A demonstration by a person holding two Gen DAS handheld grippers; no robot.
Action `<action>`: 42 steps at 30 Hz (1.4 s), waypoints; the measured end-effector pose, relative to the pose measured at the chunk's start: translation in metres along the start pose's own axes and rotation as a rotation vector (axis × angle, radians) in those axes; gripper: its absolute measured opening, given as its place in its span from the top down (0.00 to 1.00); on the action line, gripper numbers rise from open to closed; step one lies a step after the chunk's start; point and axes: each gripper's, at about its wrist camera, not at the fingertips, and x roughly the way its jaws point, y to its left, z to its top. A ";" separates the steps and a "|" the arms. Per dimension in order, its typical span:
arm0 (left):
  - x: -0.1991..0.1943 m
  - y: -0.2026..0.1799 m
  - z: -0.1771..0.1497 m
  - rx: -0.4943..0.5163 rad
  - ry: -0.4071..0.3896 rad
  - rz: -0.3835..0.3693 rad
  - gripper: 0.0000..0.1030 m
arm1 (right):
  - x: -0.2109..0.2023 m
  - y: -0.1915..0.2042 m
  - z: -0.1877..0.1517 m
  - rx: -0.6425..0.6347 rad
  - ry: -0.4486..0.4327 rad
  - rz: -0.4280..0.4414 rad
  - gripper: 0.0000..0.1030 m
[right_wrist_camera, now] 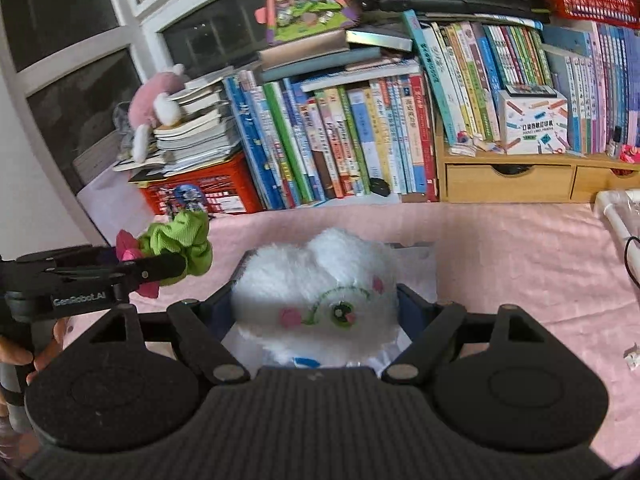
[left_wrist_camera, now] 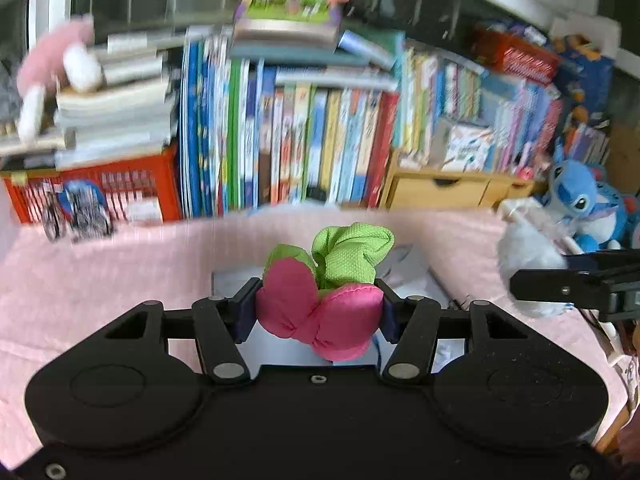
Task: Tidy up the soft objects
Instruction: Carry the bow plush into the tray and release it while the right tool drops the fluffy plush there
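Left gripper (left_wrist_camera: 320,312) clamped on a pink-and-green cloth toy (left_wrist_camera: 320,316); right gripper (right_wrist_camera: 316,308) clamped on a white fluffy plush (right_wrist_camera: 316,300).

Pink padded lobes squeezed between the left gripper's dark pads, green crinkled fabric bunched above them, all lifted clear of the pink tablecloth (left_wrist_camera: 100,280). White plush wedged between the right gripper's widely spread fingers, embroidered green-and-pink face turned toward the camera, a pale sheet of paper (right_wrist_camera: 416,268) flat on the cloth just behind it. Each gripper visible at the edge of the other's view, near yet apart. Along the back: upright picture books (right_wrist_camera: 340,144), an orange crate (right_wrist_camera: 208,192) under stacked booklets, a pink plush (right_wrist_camera: 156,108) on that stack, a wooden drawer unit (right_wrist_camera: 508,180), a blue plush (left_wrist_camera: 580,200) far right.
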 end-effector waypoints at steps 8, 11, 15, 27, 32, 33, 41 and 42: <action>0.080 0.026 0.000 -0.087 0.253 0.039 0.46 | 0.057 0.002 -0.004 0.003 0.134 0.008 0.21; 0.101 0.032 -0.004 -0.103 0.314 0.046 0.46 | 0.082 0.003 -0.012 0.006 0.194 0.008 0.21; 0.119 0.040 -0.012 -0.134 0.368 0.030 0.46 | 0.107 0.003 -0.022 0.015 0.254 0.006 0.21; 0.149 0.042 -0.025 -0.149 0.442 0.054 0.45 | 0.147 0.000 -0.033 -0.010 0.350 -0.045 0.21; 0.154 0.043 -0.027 -0.149 0.452 0.058 0.45 | 0.158 0.003 -0.036 -0.024 0.375 -0.072 0.21; 0.155 0.043 -0.028 -0.147 0.455 0.058 0.44 | 0.160 0.004 -0.037 -0.024 0.381 -0.075 0.21; 0.160 0.045 -0.030 -0.147 0.471 0.060 0.40 | 0.170 0.004 -0.041 -0.032 0.410 -0.091 0.21; 0.160 0.045 -0.030 -0.147 0.471 0.060 0.40 | 0.170 0.004 -0.041 -0.032 0.412 -0.092 0.21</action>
